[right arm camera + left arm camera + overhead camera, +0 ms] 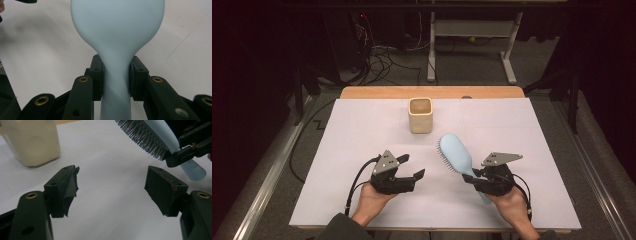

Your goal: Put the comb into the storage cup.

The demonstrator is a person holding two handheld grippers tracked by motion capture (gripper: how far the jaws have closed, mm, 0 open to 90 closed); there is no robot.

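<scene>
Near the counter's front edge, the right claw (471,176) is clenched on the neck of a blue brush (457,152), whose head slants up toward the cup (420,115). Beside it, the left claw (412,166) gapes, gripping nothing, above bare counter (352,130).

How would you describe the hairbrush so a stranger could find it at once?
Start at the white table and find the cream cup near its far edge. Right of it and nearer, the right gripper clamps a pale blue hairbrush by its handle, bristles facing left.
</scene>
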